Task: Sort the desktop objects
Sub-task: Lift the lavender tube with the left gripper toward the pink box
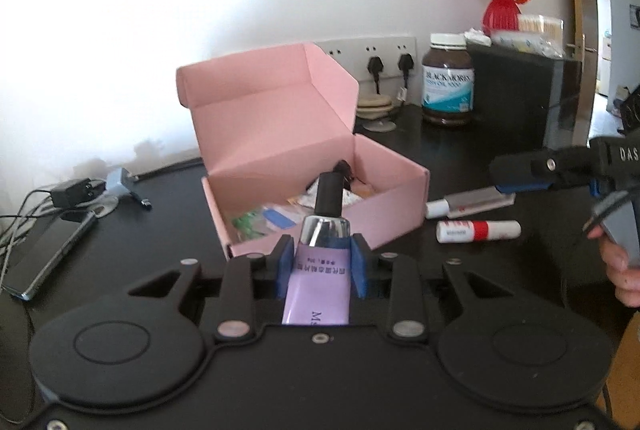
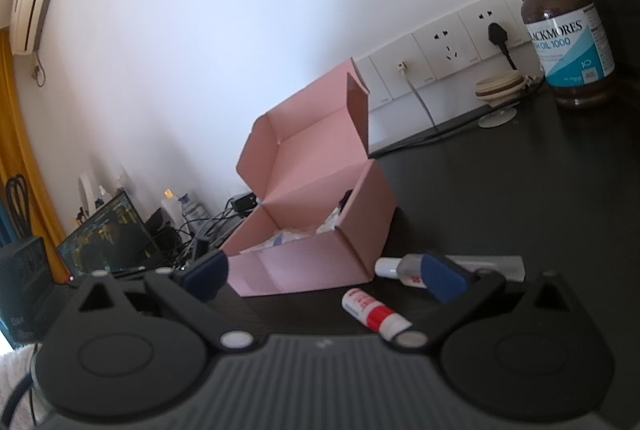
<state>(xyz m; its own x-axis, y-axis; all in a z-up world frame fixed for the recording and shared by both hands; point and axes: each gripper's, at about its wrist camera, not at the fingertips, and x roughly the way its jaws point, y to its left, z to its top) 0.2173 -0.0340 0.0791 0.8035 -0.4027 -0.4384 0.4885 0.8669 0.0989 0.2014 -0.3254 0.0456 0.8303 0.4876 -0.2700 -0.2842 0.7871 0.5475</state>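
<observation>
Above pink box, L fingers pinching lilac tube; R fingers spread, empty.

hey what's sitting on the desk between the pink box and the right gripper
Two small tubes: a white tube with a red band nearer the right gripper, and a white-capped tube beside the pink box. The right wrist view shows it best.

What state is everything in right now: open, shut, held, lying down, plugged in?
Pink box: lid open, items inside.
Purple tube: held, capped.
Left gripper: jaws shut on the tube.
Right gripper: jaws open, empty.
Red-and-white tube: lying flat.
Supplement bottle: upright, capped.
</observation>
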